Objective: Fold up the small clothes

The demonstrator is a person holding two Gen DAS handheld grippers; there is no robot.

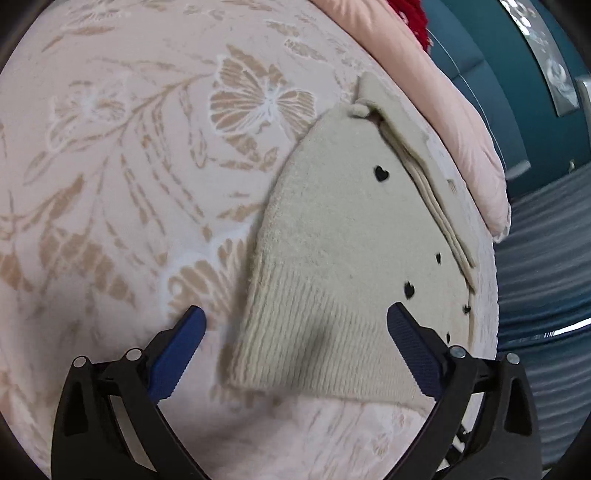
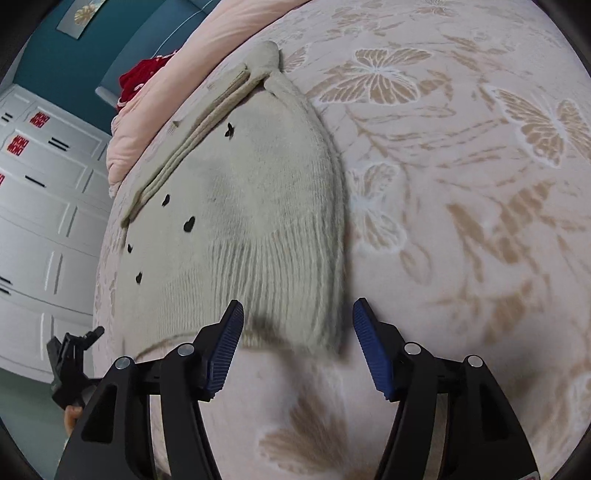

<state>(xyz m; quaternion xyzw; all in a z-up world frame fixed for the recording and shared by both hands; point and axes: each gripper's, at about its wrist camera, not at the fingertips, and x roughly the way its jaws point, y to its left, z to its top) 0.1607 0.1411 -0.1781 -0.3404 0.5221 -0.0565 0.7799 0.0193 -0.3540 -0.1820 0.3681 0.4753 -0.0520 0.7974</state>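
Note:
A beige knit garment point(image 1: 340, 243) with small black hearts lies folded flat on the pink floral bedspread point(image 1: 129, 166), its ribbed hem nearest me. My left gripper point(image 1: 295, 325) is open, hovering over the hem's left corner, holding nothing. In the right wrist view the same garment point(image 2: 258, 192) lies with its folded edge to the right. My right gripper point(image 2: 297, 317) is open just above the hem's right corner, empty. The left gripper point(image 2: 74, 354) also shows at the far left of that view.
A pink quilt point(image 1: 461, 110) and something red point(image 1: 410, 14) lie at the far side of the bed. The bed edge point(image 1: 491, 295) runs beside the garment, with a teal wall point(image 1: 498, 55) beyond. White cabinets point(image 2: 40, 203) stand to the left in the right wrist view.

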